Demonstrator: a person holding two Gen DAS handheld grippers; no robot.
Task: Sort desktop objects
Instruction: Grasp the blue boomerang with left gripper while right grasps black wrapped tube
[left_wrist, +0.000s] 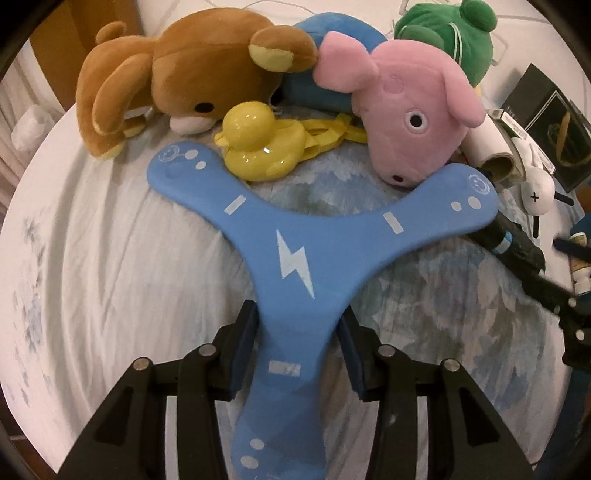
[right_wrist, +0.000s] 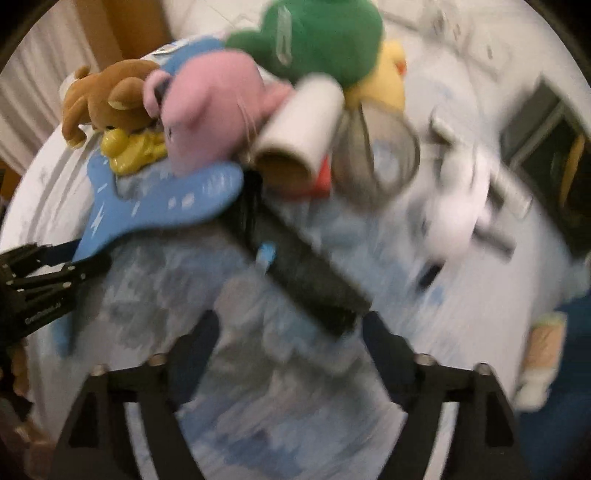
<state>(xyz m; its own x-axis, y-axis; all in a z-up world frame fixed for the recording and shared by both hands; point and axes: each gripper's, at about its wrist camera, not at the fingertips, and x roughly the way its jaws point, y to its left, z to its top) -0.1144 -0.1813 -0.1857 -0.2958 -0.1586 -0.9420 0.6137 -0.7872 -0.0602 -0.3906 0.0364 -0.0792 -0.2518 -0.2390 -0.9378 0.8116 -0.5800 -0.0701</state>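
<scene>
The left gripper (left_wrist: 299, 354) clamps one arm of the blue boomerang (left_wrist: 291, 254), whose other arms lie at the duck (left_wrist: 258, 147) and under the pink toy (left_wrist: 410, 122). Lifting could drag both. The right gripper (right_wrist: 291, 343) stands wide and empty near a black bar (right_wrist: 295, 258); blur hides what this bar is.

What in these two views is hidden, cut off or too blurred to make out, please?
- Blue plush, left wrist view: mostly hidden behind the bear and pig.
- Boomerang lower blade: cut off by the bottom edge.
- White toy, right wrist view: smeared by motion blur.
- Bottle, right edge: too blurred to read.
</scene>
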